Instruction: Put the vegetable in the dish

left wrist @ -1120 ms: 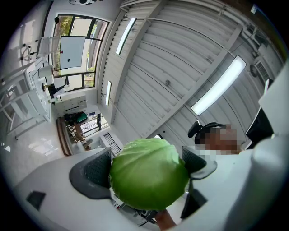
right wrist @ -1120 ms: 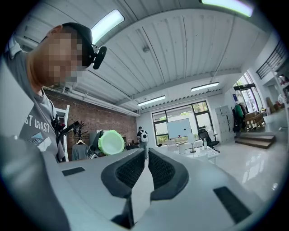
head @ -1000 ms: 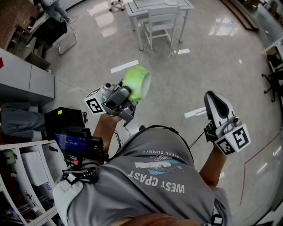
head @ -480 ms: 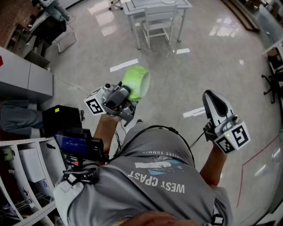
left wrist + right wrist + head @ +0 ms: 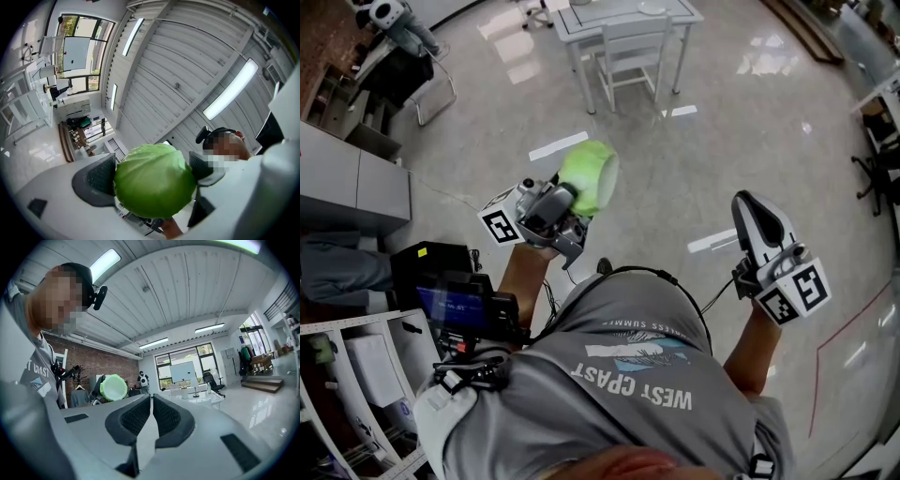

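Observation:
A round green cabbage (image 5: 591, 174) is held up in the air over the floor, with my left gripper (image 5: 584, 184) shut on it. In the left gripper view the cabbage (image 5: 153, 186) fills the gap between the two dark pads (image 5: 97, 180) and the gripper points up at the ceiling. My right gripper (image 5: 750, 204) is raised at the right with its jaws shut together and nothing between them. From the right gripper (image 5: 151, 414) view the cabbage (image 5: 114, 386) shows off to the left. I cannot make out a dish in any view.
A white table (image 5: 581, 17) with a white chair (image 5: 636, 49) stands ahead across the glossy floor. Grey cabinets (image 5: 352, 178), a black box (image 5: 431, 261) and white shelving (image 5: 356, 366) line the left. White tape strips (image 5: 561, 144) mark the floor.
The floor and table have drifted slightly in the head view. Both grippers keep the same pose, and the cabbage stays held in the left one.

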